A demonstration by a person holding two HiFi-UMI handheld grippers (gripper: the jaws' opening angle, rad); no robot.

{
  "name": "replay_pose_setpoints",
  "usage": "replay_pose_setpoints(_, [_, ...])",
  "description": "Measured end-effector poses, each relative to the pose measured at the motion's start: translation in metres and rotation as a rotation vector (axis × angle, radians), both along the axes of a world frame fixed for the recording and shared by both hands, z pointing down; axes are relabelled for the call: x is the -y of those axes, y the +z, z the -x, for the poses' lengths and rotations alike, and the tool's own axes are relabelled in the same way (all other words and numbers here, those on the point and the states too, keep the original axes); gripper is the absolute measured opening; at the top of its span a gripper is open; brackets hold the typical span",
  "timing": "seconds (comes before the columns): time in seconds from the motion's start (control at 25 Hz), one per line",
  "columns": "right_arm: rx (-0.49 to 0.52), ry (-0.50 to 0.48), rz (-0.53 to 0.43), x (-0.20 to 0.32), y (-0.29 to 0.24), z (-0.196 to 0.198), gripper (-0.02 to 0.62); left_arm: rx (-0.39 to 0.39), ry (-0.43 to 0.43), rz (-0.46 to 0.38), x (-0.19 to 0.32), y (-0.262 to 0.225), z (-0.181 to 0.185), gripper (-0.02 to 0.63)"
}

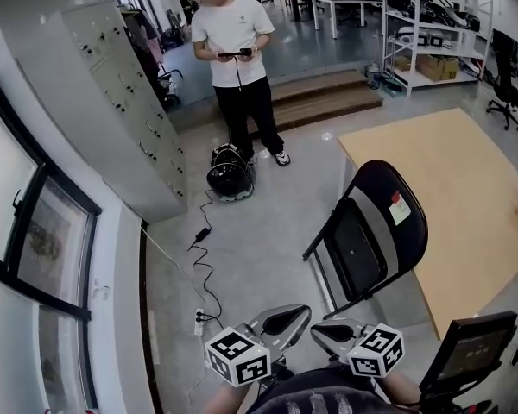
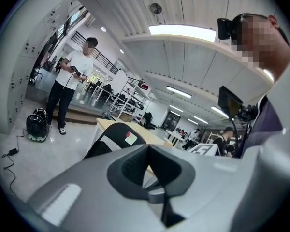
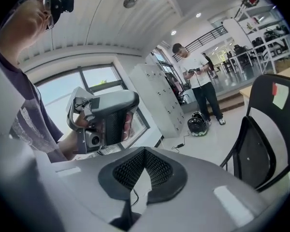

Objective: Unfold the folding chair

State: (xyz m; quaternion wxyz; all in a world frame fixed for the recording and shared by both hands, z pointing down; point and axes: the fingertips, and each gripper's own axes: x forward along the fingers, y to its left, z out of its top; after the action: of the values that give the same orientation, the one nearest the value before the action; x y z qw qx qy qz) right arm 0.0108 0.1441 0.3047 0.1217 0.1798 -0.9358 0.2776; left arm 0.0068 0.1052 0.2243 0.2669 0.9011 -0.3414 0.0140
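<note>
Head view shows the folded chair (image 1: pixel 367 240) propped at the tabletop (image 1: pixel 449 188) edge, apart from the left tongs (image 1: pixel 283 319) and right tongs (image 1: pixel 330 329), both pinched closed on nothing. Pushed by closed tips, it could slide across the smooth floor (image 1: pixel 242 248) and topple.

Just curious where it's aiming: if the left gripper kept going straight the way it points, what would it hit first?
Probably the folding chair ahead, though how far off it stands is hard to judge.

Head view steeply down, gripper views low, facing forward (all share chair (image 1: pixel 375 198))
</note>
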Motion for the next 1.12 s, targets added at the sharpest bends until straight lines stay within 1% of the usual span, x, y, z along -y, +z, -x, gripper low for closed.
replay_pose_setpoints(0.12, [0.018,-0.020,0.011,0.016,0.009,-0.037,0.002,0.024,-0.016,0.020,0.018,0.005,-0.034,0.000])
replay_pose_setpoints(0.24, [0.040,-0.043,0.006,0.035,0.010,-0.065,0.002,0.067,-0.033,0.037,0.034,0.009,-0.062,0.000])
replay_pose_setpoints(0.4, [0.063,-0.017,0.023,0.050,0.008,-0.096,0.002,0.104,-0.021,0.059,0.046,0.005,-0.091,0.000])
replay_pose_setpoints(0.56, [0.054,0.000,0.002,0.081,0.017,-0.126,0.002,0.127,-0.016,0.036,0.067,0.007,-0.115,0.000])
replay_pose_setpoints(0.64, [0.056,0.015,0.006,0.091,0.019,-0.134,0.002,0.133,-0.015,0.038,0.075,0.008,-0.121,0.000])
replay_pose_setpoints(0.8, [0.042,0.059,0.039,0.094,0.020,-0.142,0.002,0.119,0.011,0.060,0.080,0.010,-0.127,0.000])
replay_pose_setpoints(1.04, [-0.021,0.079,0.037,0.096,0.027,-0.129,0.002,0.068,0.045,0.056,0.094,0.014,-0.112,0.000])
replay_pose_setpoints(1.12, [-0.040,0.096,0.035,0.102,0.033,-0.119,0.002,0.050,0.057,0.046,0.101,0.017,-0.102,0.000])
